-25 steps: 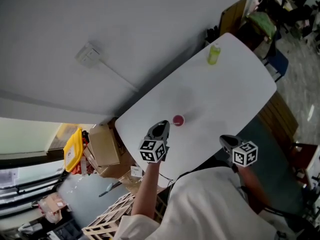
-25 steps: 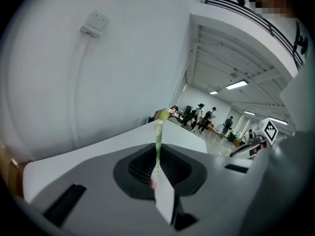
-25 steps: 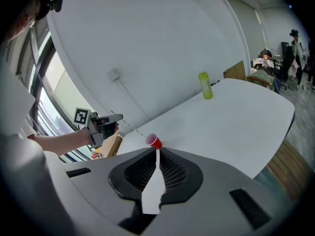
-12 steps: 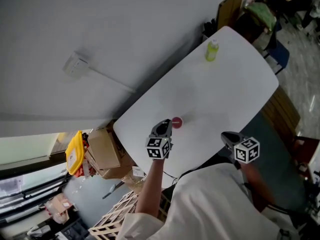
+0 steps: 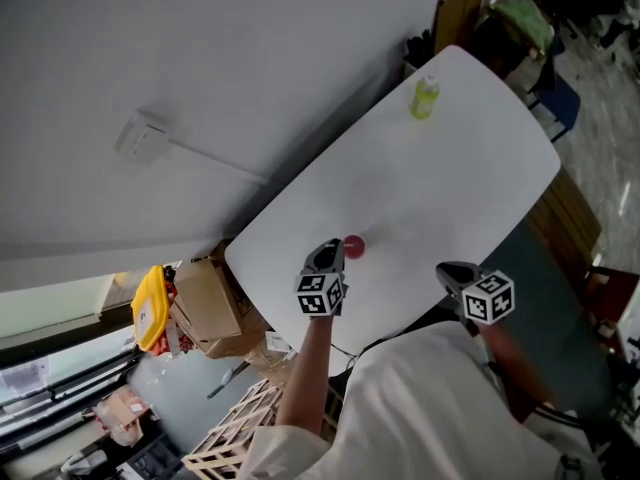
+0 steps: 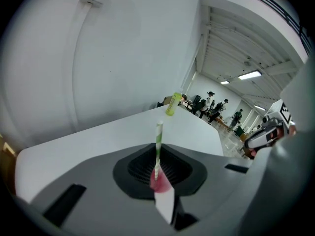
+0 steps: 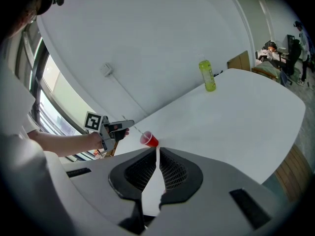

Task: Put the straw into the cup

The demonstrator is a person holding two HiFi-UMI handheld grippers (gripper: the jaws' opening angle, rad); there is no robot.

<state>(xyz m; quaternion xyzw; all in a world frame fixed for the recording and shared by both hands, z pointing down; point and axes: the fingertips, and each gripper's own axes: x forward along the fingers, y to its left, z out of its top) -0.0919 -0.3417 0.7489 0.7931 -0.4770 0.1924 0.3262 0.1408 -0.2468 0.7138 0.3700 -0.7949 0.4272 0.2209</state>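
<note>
the left gripper (image 6: 157,173) has its jaws pinched narrow on a thin green-and-white striped straw (image 6: 158,144), which stands nearly upright between the pads with its top end free above them. just below and beyond the jaw tips sits a small red plastic cup (image 6: 158,182). from the right gripper view the straw (image 7: 138,130) slants down from the left gripper (image 7: 132,122) to the open mouth of the cup (image 7: 149,140) (how far in its lower end goes cannot be made out). in the head view the cup (image 5: 354,246) stands on a white rounded table (image 5: 450,188), near the edge closest to the person, with the left gripper (image 5: 328,255) just beside it. the right gripper (image 7: 156,156) has its jaws drawn together at the tips with nothing between them. in the head view the right gripper (image 5: 455,273) hangs over the near edge of the table, well apart from the cup. a yellow-green plastic bottle (image 5: 425,98) stands upright at the table's far end.
</note>
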